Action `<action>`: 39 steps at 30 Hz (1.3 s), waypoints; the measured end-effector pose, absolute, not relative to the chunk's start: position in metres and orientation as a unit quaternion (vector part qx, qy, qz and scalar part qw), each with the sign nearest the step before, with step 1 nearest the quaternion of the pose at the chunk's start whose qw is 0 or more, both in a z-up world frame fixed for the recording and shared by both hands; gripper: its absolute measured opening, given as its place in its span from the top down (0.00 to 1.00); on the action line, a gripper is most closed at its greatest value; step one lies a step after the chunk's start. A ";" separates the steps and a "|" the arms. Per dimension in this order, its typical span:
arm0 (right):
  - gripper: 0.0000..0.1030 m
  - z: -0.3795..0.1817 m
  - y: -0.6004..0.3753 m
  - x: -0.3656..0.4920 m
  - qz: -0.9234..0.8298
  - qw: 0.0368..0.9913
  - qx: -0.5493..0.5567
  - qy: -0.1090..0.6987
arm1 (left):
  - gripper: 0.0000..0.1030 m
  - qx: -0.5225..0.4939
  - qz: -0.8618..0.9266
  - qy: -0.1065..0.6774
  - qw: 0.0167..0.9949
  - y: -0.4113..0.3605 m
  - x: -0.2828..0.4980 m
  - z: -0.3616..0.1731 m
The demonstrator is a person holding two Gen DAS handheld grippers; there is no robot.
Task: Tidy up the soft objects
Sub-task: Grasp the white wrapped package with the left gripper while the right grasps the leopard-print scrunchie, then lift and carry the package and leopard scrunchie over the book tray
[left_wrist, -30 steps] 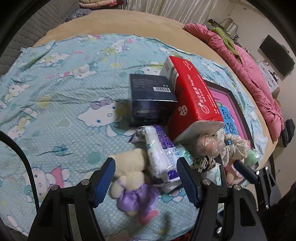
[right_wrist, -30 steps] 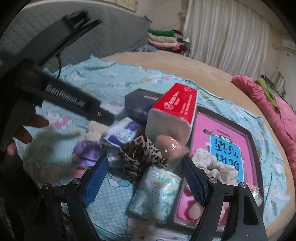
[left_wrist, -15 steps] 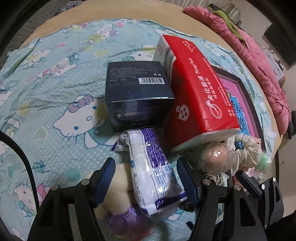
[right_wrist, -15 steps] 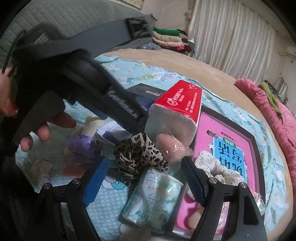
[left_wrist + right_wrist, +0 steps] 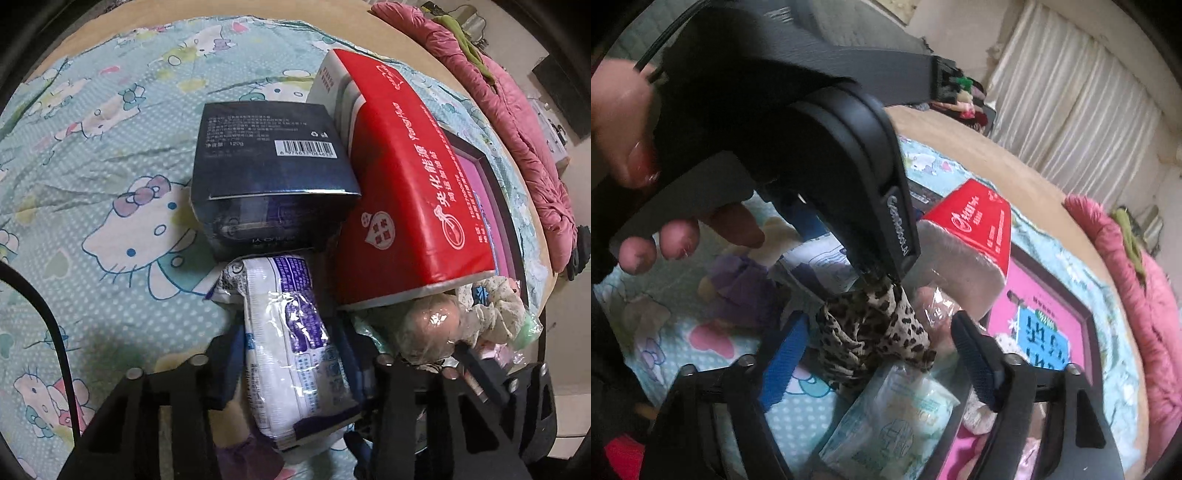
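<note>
The white-and-purple wipes pack [image 5: 295, 354] lies on the patterned bedsheet [image 5: 92, 184], just below the dark blue box [image 5: 273, 173] and touching its lower edge, and it is flanked by the left claw [image 5: 295, 373]. The jaws have just been closing, and the pack sits between them with its sides met by the pads, so it is taken to be gripped, though the pads are partly hidden behind the wrapper. The leopard-print scrunchie [image 5: 871, 332] is framed by the right claw [image 5: 879, 354], whose jaws have likewise been closing but are seen apart from the fabric on both sides, so nothing is held there.

The step in hand is judged to be the pick-up of two soft items. A lift clear of the pile is called for next on the left, and a further closing on the scrunchie on the right.

The red tissue pack [image 5: 402, 199] leans over the pile beside the wipes pack. The green-printed packet [image 5: 894, 417] lies under the scrunchie, and the left tool's body crowds it from above, so snagging is possible.
</note>
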State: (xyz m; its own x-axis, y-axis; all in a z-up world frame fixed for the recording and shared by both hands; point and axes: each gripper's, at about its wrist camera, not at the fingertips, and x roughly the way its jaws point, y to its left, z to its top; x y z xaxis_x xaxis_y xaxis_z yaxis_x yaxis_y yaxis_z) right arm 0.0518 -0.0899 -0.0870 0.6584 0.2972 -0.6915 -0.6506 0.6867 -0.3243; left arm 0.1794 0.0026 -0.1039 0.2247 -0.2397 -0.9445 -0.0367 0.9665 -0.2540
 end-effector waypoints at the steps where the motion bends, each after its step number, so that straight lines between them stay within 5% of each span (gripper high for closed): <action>1: 0.42 -0.089 -0.087 0.051 0.275 0.862 -0.291 0.310 | 0.57 -0.112 -0.065 0.619 0.775 0.002 0.180 -0.104; 6: 0.69 -0.096 -0.085 0.054 0.281 0.851 -0.294 0.334 | 0.62 -0.123 -0.069 0.610 0.780 0.003 0.180 -0.103; 11: 0.82 -0.085 -0.106 0.070 0.300 0.859 -0.211 0.358 | 0.63 -0.144 -0.087 0.591 0.789 0.014 0.171 -0.089; 18: 0.83 -0.064 -0.143 0.087 0.318 0.877 -0.088 0.349 | 0.63 -0.161 -0.094 0.553 0.812 0.024 0.162 -0.057; 39: 0.83 -0.021 -0.187 0.082 0.309 0.905 0.050 0.288 | 0.63 -0.131 -0.084 0.517 0.842 0.016 0.125 -0.016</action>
State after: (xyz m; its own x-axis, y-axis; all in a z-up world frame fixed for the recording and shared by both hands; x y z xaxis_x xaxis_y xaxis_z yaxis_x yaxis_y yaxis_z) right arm 0.0822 -0.1874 -0.0213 0.6437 0.5872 -0.4907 -0.5302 0.8046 0.2674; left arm 0.1250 0.0156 -0.0163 0.4513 -0.2774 -0.8482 0.0056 0.9513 -0.3081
